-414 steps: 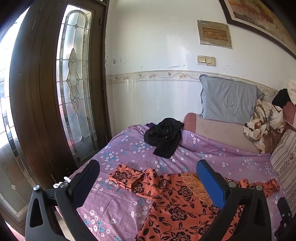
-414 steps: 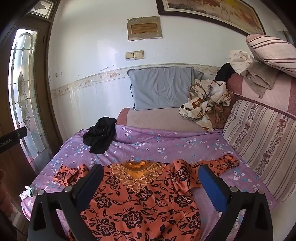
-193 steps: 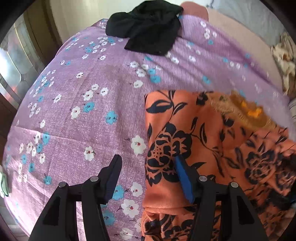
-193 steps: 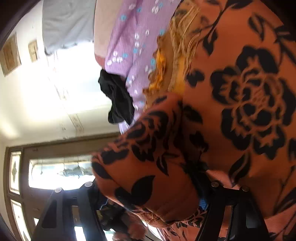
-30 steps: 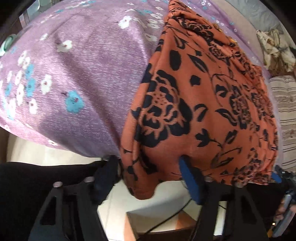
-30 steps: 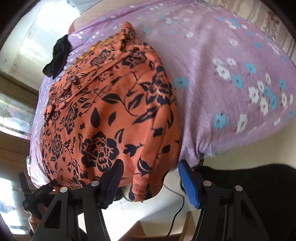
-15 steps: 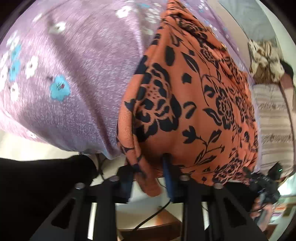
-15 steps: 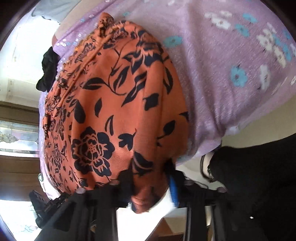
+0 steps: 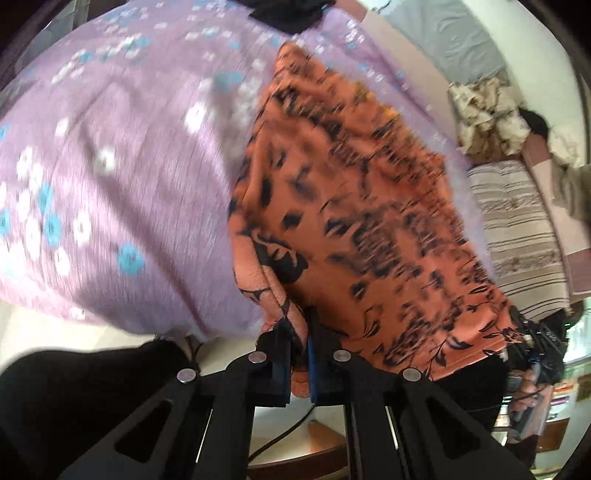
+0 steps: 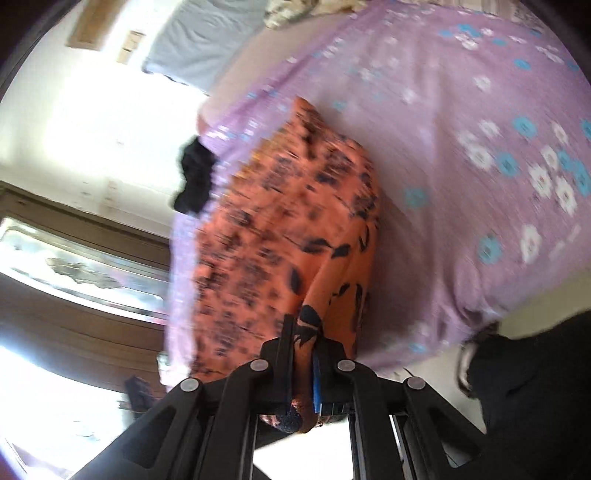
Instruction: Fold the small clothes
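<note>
An orange garment with black flowers (image 9: 362,206) lies folded narrow on the purple flowered bedspread (image 9: 110,184), its hem at the bed's near edge. My left gripper (image 9: 298,332) is shut on the hem's left corner, fabric pinched between its pads and lifted off the edge. In the right wrist view the same orange garment (image 10: 280,229) stretches away from me, and my right gripper (image 10: 303,339) is shut on the hem's other corner. Both views are motion-blurred.
A black garment (image 9: 288,11) lies at the far end of the bed, also seen as the black garment (image 10: 195,177). A grey pillow (image 9: 450,40), a patterned cloth heap (image 9: 487,118) and a striped cushion (image 9: 517,236) sit right. Floor and dark trousers (image 9: 74,391) lie below.
Both grippers closed on the hem corners that hung between their open jaws, then rose, lifting the hem from the bed's edge. More of the bed and far wall shows now.
</note>
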Action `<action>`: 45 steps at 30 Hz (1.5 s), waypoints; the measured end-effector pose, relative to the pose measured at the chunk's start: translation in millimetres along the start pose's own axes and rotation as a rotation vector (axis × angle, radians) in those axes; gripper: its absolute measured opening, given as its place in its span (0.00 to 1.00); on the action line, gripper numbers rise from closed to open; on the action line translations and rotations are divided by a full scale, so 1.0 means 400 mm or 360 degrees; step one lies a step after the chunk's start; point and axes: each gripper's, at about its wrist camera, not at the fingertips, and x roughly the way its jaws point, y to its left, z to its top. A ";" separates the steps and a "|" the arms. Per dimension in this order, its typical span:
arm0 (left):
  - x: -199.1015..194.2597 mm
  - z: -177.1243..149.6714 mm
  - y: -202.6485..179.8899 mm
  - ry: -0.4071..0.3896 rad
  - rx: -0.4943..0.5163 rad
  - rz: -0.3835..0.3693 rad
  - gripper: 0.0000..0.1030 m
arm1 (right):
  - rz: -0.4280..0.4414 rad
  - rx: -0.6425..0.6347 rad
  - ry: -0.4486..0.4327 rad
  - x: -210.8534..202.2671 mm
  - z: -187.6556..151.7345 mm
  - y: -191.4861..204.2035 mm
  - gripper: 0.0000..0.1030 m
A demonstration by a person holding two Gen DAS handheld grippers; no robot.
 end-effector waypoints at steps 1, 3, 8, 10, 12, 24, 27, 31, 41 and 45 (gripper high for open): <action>-0.020 0.023 -0.009 -0.0028 0.0005 -0.0024 0.06 | 0.0051 -0.0003 -0.0016 -0.003 0.013 0.015 0.07; -0.057 0.076 -0.027 -0.0081 0.0022 -0.0072 0.06 | 0.0134 -0.0002 -0.0049 -0.005 0.042 0.041 0.07; -0.097 0.247 -0.052 -0.0161 0.0052 -0.0161 0.06 | 0.0277 0.0046 -0.0170 0.016 0.183 0.088 0.07; -0.089 0.335 -0.059 -0.0173 0.0050 -0.0183 0.06 | 0.0283 0.0044 -0.0215 0.042 0.258 0.106 0.07; -0.059 0.432 -0.068 -0.0189 0.0035 -0.0174 0.06 | 0.0262 0.0056 -0.0272 0.089 0.356 0.124 0.07; 0.360 0.848 0.039 -0.0118 -0.0270 0.0111 0.09 | -0.0059 0.0586 -0.0277 0.522 0.719 -0.085 0.21; 0.369 0.827 0.075 -0.0256 -0.0363 0.0017 0.09 | -0.0081 0.0720 -0.0177 0.556 0.729 -0.151 0.27; 0.288 0.838 0.053 -0.0384 -0.0332 -0.0059 0.10 | -0.0135 0.0492 -0.0469 0.434 0.754 -0.096 0.84; 0.151 0.748 -0.116 -0.0695 -0.0099 0.0267 0.81 | -0.0213 -0.0131 -0.0503 0.398 0.648 0.131 0.77; 0.107 0.708 -0.081 -0.0839 -0.0218 0.0283 0.83 | -0.0212 -0.0298 -0.0319 0.481 0.595 0.203 0.68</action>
